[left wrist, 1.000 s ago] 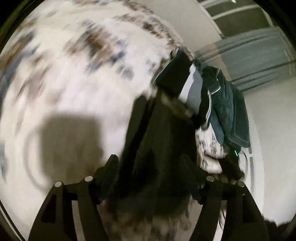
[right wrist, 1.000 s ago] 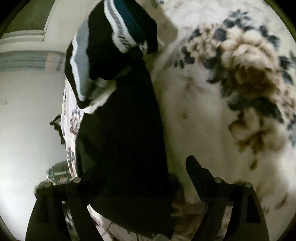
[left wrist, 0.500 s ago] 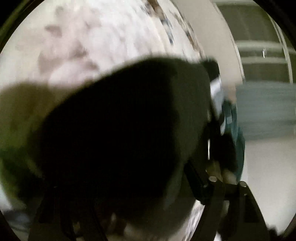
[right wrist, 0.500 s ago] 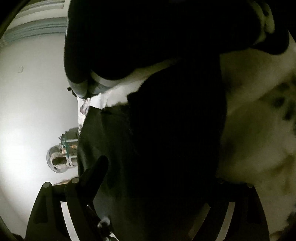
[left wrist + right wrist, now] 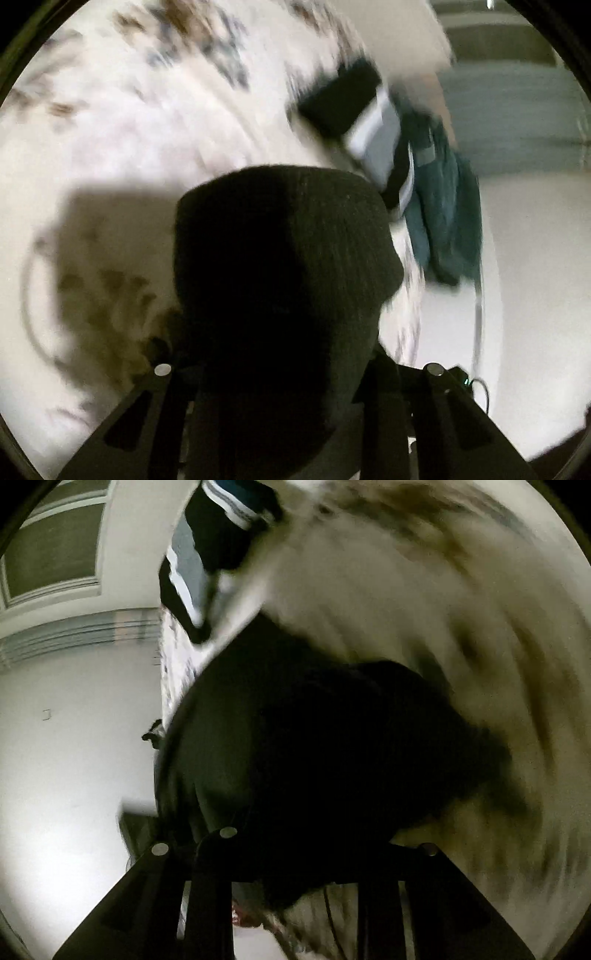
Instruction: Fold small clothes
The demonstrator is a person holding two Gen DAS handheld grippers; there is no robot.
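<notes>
A dark, ribbed knit garment [image 5: 280,295] fills the space straight ahead of the left hand-held gripper [image 5: 284,373]. Its top edge is rounded, its weave is finely corded, and it bulges up between the black fingers. The jaws have just been closing, with the cloth between them; they look pressed into it, pinching the fabric. Under it lies a fleecy white blanket [image 5: 155,140] with a blurred brown and blue flower print, spread over a bed. Further ahead and to the right of that gripper sits a folded stack of clothes [image 5: 369,122], black with white and grey bands, and beside it a crumpled teal garment [image 5: 447,221].

In the right wrist view the same dark garment [image 5: 325,746] hangs as a soft, shapeless mass across the right hand-held gripper [image 5: 295,853], whose jaws have also just been closing and now pinch the cloth. The striped stack [image 5: 207,554] lies far ahead. No label or writing can be read; both views are smeared.
</notes>
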